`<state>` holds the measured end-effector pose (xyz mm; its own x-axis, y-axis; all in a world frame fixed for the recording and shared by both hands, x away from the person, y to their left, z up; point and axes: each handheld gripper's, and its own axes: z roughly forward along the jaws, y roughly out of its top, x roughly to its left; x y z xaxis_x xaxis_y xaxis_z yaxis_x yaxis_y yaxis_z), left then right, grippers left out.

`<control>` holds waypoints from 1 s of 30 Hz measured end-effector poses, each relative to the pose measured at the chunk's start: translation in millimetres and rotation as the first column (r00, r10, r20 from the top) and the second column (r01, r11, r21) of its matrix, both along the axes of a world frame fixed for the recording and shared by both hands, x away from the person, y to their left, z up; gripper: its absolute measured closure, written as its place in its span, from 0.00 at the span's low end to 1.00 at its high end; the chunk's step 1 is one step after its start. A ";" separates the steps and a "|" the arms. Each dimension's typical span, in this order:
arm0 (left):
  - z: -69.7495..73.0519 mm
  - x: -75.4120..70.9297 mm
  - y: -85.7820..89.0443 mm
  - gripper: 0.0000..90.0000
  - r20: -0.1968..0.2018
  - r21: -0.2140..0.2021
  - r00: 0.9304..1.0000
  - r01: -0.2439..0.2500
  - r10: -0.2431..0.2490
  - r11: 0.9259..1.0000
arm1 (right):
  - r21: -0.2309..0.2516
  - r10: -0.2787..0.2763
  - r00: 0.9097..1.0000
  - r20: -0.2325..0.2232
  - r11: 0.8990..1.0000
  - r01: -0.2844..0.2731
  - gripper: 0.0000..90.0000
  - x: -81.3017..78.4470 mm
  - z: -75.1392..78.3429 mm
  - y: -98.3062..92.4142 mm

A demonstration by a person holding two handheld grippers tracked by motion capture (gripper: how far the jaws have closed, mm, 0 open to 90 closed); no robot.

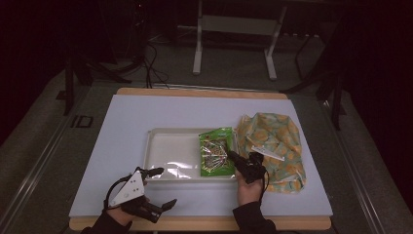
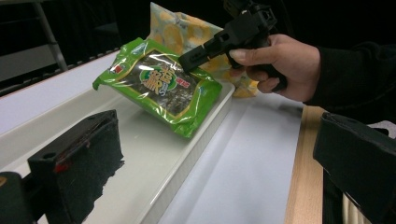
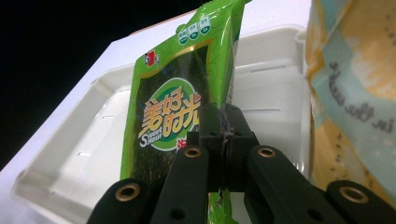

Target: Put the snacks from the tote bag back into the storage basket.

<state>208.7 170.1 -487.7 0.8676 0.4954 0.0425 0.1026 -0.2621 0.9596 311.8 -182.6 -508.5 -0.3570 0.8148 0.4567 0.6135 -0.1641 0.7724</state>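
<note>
A green snack packet (image 1: 216, 151) hangs tilted over the right end of the white tray (image 1: 170, 151). My right gripper (image 1: 234, 157) is shut on the packet's near right edge. In the right gripper view its jaws pinch the packet's (image 3: 182, 93) seam, and the gripper (image 3: 225, 126) holds it above the tray (image 3: 84, 154). The left gripper view shows the packet (image 2: 161, 84) lifted, one corner touching the tray (image 2: 140, 158), with the right gripper (image 2: 187, 58) on it. My left gripper (image 1: 161, 187) stands open near the table's front left, nothing between its jaws.
A yellow patterned cloth bag (image 1: 275, 146) lies crumpled right of the tray, close to the right hand. A white mat (image 1: 122, 126) covers the wooden table (image 1: 204, 92). Metal frame legs (image 1: 197, 53) stand on the floor beyond.
</note>
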 end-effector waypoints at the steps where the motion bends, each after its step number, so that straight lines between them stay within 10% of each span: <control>1: 0.0 0.0 0.0 0.02 0.000 0.001 1.000 0.001 -0.001 1.000 | 0.004 0.000 1.000 -0.006 1.000 0.000 0.99 -0.1 -1.3 0.8; 30: -1.0 1.6 -0.4 0.02 -0.005 0.006 1.000 0.000 0.000 1.000 | -0.050 -0.032 0.995 -0.093 0.998 0.027 0.96 -2.8 -18.4 -1.2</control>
